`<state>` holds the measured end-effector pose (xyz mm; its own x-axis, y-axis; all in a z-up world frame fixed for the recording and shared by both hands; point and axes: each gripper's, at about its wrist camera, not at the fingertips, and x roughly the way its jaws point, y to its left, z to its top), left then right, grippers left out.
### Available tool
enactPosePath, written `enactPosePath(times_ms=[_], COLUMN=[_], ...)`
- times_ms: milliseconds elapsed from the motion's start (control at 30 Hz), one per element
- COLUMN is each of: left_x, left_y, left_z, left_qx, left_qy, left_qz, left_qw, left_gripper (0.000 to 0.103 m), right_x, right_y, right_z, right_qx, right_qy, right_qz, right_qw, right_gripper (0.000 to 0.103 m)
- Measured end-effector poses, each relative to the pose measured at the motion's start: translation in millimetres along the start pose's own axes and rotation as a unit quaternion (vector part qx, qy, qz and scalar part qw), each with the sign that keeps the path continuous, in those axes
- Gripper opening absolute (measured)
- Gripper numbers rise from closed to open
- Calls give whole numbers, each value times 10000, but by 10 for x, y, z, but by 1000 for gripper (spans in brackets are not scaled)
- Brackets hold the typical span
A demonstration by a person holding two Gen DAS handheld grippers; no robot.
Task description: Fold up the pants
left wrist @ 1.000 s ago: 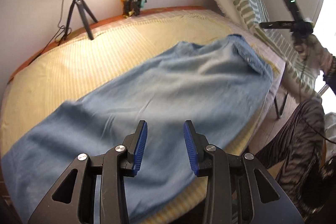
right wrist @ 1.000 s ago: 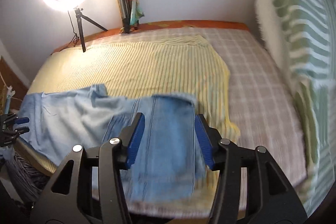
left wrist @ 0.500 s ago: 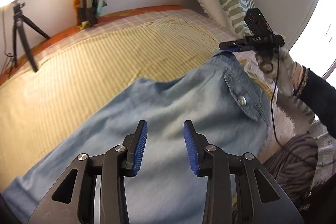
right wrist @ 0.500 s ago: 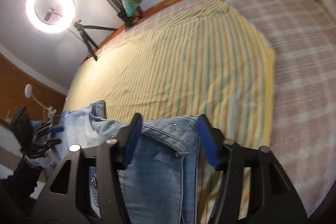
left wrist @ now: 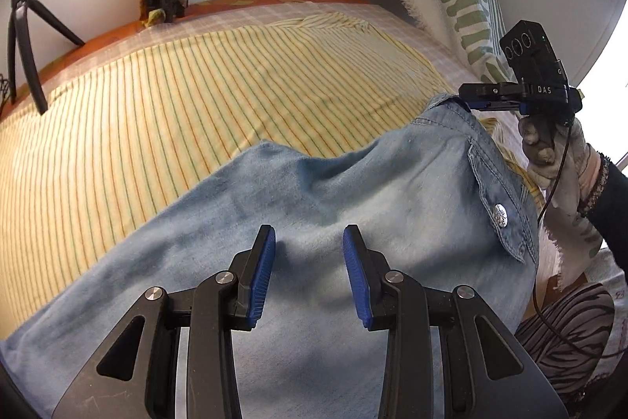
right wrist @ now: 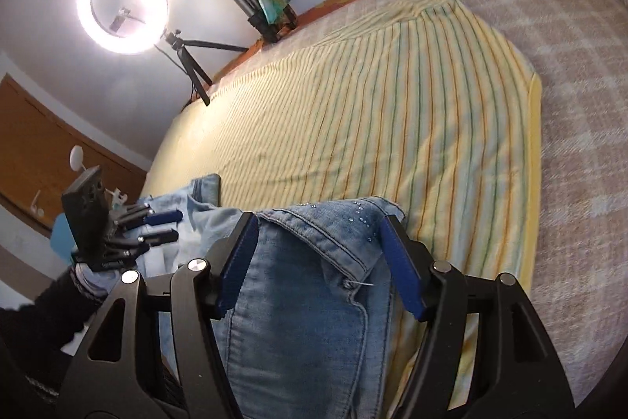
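One pair of pants, two grippers

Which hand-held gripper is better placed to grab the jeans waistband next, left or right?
Probably the right hand-held gripper: its open jaws straddle the jeans at the studded waistband corner. The left hand-held gripper, also open, hovers mid-fabric, away from any edge.

Both wrist cameras look forward past their gripper, close above the jeans, sharing the striped blanket ahead
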<state>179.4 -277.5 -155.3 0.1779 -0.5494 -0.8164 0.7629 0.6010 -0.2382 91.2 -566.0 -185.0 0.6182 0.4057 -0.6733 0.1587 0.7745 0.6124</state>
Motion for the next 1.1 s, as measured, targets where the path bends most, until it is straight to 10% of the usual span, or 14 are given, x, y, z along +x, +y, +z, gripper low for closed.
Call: enactPosePath(times_ms=[67, 133, 400, 600, 667, 733, 1100], left_x=[27, 57, 62, 108, 98, 95, 196], left_y=[11, -7, -93, -163, -178, -181, -158], left_z=[-14, -31, 0, 72, 68, 59, 35], left_qx=[-23, 40, 92, 141, 151, 163, 163], left_qy=[17, 25, -174, -229, -248, -227, -99], left_qz=[10, 85, 247, 152, 141, 134, 182], left_qw=[10000, 10000, 9995, 9995, 9995, 9995, 9997], left_gripper=[34, 34, 34, 34, 34, 34, 34], right_x=[-14, -22, -442, -851, -775, -646, 60], right_y=[12, 55, 672, 801, 599, 434, -20], right_z=[-1, -30, -199, -191, -136, -88, 74], right_qx=[60, 13, -744, -870, -605, -505, -667], right_qy=[-103, -96, -697, -950, -739, -581, 54], right_qz=[64, 97, -328, -559, -455, -494, -363], right_qw=[9999, 9999, 9942, 9901, 9944, 9958, 9971], right_gripper=[66, 26, 1, 2, 10, 48, 67])
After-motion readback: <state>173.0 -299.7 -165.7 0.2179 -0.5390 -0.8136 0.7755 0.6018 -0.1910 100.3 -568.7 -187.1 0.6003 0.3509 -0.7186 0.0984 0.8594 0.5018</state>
